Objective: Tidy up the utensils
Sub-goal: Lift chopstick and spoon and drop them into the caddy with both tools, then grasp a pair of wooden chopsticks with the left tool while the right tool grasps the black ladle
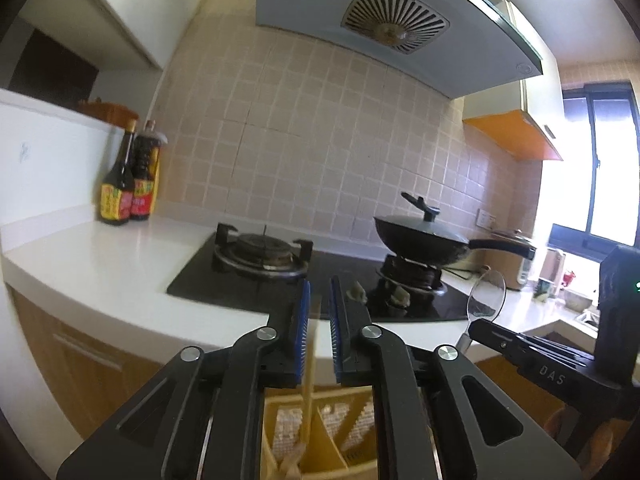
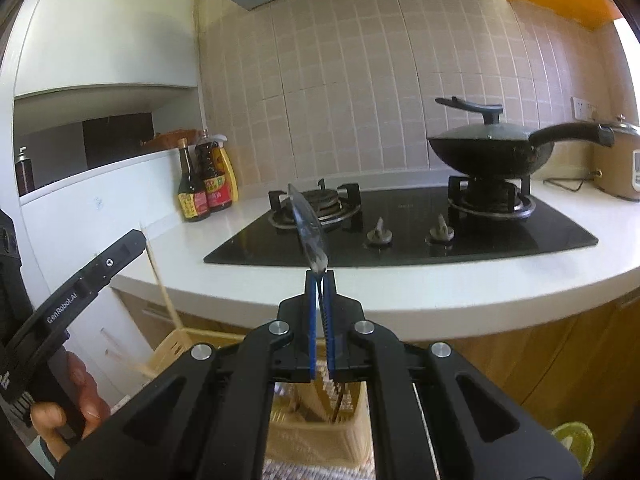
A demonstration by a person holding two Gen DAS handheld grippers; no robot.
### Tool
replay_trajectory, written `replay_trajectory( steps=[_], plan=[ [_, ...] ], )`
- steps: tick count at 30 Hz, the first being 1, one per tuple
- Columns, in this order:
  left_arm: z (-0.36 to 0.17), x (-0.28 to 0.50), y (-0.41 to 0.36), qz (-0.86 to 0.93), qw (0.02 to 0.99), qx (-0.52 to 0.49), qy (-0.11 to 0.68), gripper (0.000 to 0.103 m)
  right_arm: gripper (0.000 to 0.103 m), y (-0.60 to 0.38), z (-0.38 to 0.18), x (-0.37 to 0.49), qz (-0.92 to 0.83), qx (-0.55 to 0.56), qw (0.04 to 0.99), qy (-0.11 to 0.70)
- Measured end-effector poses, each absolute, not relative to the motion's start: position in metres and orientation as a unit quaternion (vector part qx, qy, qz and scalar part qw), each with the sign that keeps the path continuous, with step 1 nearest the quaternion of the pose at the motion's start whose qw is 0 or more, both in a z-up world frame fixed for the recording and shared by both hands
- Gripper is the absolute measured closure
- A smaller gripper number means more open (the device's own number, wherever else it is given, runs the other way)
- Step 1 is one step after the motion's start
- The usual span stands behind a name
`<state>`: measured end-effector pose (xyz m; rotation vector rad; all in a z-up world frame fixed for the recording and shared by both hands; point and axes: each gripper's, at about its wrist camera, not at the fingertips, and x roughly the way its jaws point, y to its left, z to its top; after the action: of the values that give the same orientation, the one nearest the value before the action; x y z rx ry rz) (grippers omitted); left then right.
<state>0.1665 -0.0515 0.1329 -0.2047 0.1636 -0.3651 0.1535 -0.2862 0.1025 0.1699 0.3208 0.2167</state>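
Note:
My left gripper (image 1: 319,292) is open, its blue pads apart, with a pale wooden chopstick (image 1: 310,364) standing between them, leaning on the left pad. The chopstick's lower end sits in a yellow utensil holder (image 1: 320,440) with dividers, below the gripper. My right gripper (image 2: 321,276) is shut on a metal spoon (image 2: 307,224), bowl pointing up and away. The spoon also shows in the left wrist view (image 1: 486,296), held by the right gripper (image 1: 480,326). In the right wrist view the chopstick (image 2: 162,280) slants into the holder (image 2: 172,350), with the left gripper body (image 2: 80,292) beside it.
A white counter (image 2: 440,292) holds a black gas hob (image 2: 400,232) with a lidded wok (image 2: 488,148) on the right burner. Sauce bottles (image 2: 204,184) stand at the back left. A rice cooker (image 2: 620,160) is at the far right. Wooden cabinet fronts lie below.

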Motion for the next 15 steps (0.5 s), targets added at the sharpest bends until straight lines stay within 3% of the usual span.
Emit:
replay_trajectory(
  steps=[1, 3, 8, 15],
  plan=[
    [0.133, 0.163, -0.049, -0.184, 0.974, -0.102, 0.085, 0.087, 0.1, -0.287, 0.102, 0.148, 0.107, 0.085, 0.977, 0.164],
    [0.134, 0.151, -0.04, -0.19, 0.971, -0.112, 0.093, 0.052, 0.098, -0.287, 0.102, 0.139, 0.106, 0.082, 0.976, 0.173],
    [0.137, 0.123, -0.024, -0.211, 0.963, -0.123, 0.111, 0.046, 0.062, -0.286, 0.102, 0.115, 0.112, 0.085, 0.97, 0.199],
    [0.142, 0.083, -0.009, -0.219, 0.958, -0.107, 0.149, 0.045, 0.061, -0.28, 0.103, 0.073, 0.104, 0.079, 0.961, 0.243]
  ],
)
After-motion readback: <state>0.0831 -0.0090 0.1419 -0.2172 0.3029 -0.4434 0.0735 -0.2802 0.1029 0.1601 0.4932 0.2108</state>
